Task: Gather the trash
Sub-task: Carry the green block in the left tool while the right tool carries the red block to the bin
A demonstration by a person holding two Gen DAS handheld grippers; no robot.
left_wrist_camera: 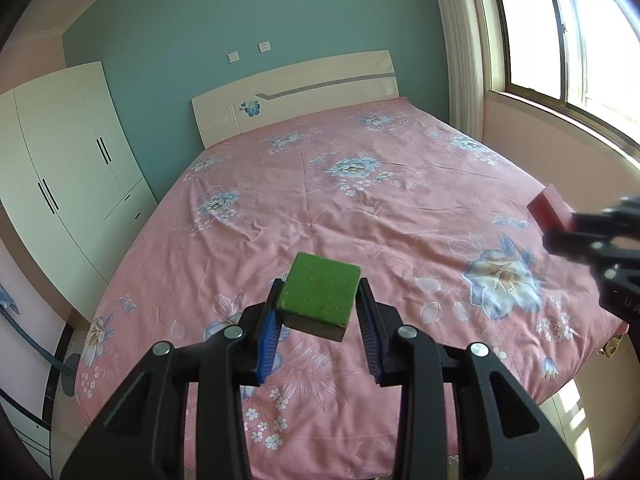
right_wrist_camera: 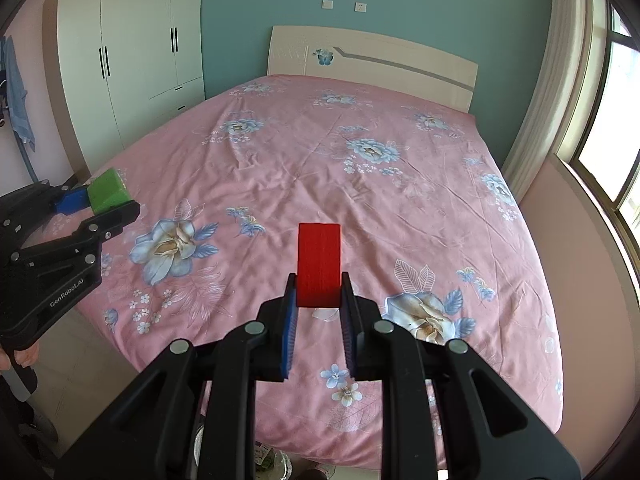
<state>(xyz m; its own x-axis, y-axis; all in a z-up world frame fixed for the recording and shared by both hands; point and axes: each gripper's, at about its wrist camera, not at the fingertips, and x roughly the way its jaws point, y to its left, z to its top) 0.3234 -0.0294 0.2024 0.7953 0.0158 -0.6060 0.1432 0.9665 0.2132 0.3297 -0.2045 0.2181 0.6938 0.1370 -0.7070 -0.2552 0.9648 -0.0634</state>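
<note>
A green sponge block (left_wrist_camera: 319, 295) with a brown underside is clamped in my left gripper (left_wrist_camera: 320, 294), which is shut on it and held above the pink flowered bed (left_wrist_camera: 360, 184). From the right wrist view the same green sponge block (right_wrist_camera: 109, 191) shows at the left edge in the left gripper (right_wrist_camera: 106, 204). A flat red block (right_wrist_camera: 319, 264) stands upright in my right gripper (right_wrist_camera: 319, 285), shut on its lower end. In the left wrist view that red block (left_wrist_camera: 549, 205) appears at the right edge, with the right gripper (left_wrist_camera: 570, 222) blurred behind it.
The bed has a cream headboard (left_wrist_camera: 296, 92) against a teal wall. A white wardrobe (left_wrist_camera: 60, 160) stands left of the bed, a window (left_wrist_camera: 568, 28) to the right. A bag-like container (right_wrist_camera: 240, 456) with scraps shows on the floor at the bed's foot. A hand (right_wrist_camera: 16, 358) grips the left tool.
</note>
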